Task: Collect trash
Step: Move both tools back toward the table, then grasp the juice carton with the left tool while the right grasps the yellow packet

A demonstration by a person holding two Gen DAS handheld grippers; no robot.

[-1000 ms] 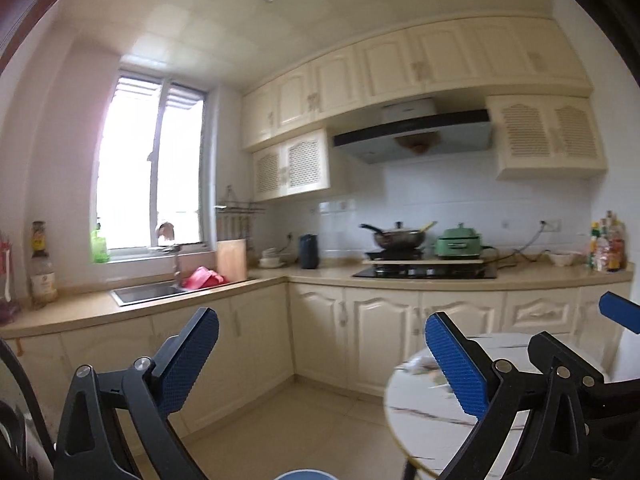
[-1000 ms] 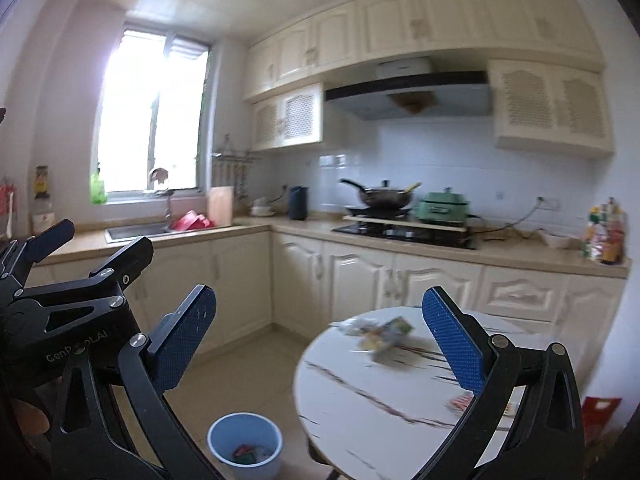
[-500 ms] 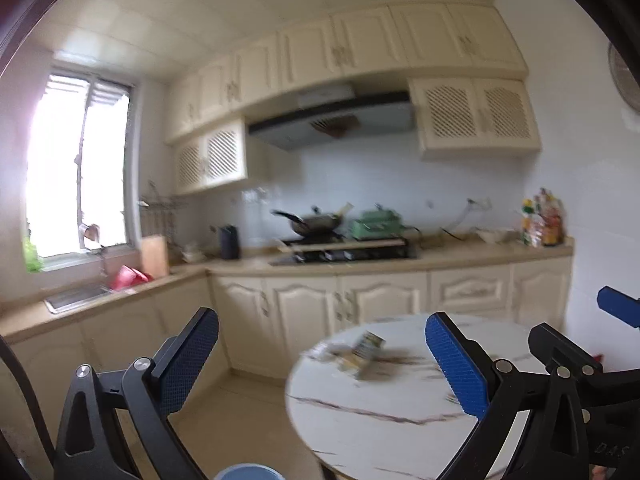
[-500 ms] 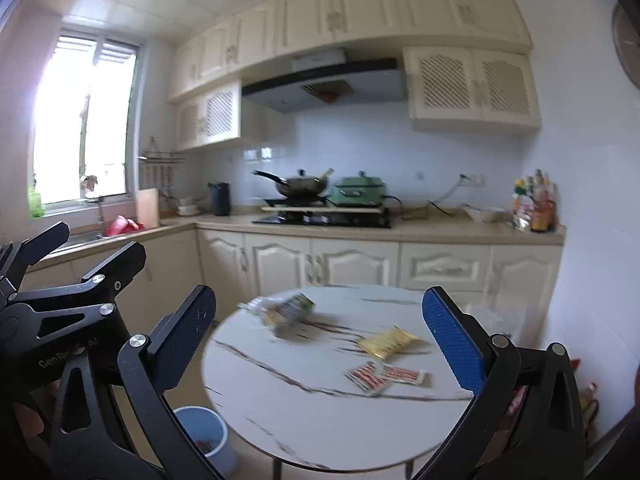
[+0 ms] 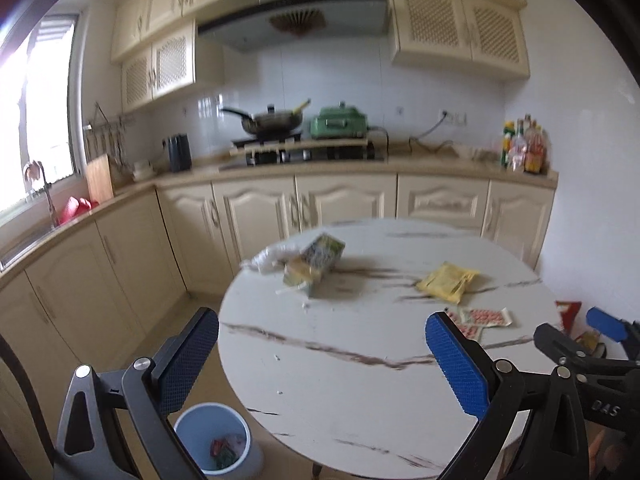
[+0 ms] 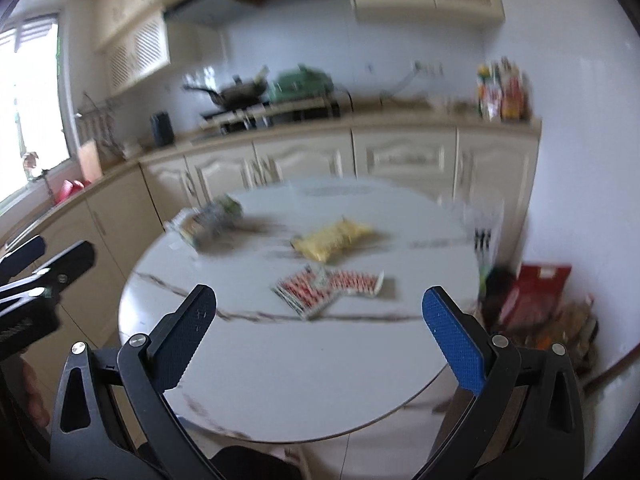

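Home kitchen: cream cabinets (image 5: 344,200), range hood (image 5: 292,20), stove (image 5: 300,152).

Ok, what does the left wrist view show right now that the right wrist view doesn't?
Only the left wrist view shows the blue trash bin on the floor beside the table, with some trash already inside. Only the right wrist view shows the red bag on the floor by the wall. Both show the round marble table holding the green carton, the yellow packet and the red-and-white wrappers. Both the left gripper and right gripper are open and empty.
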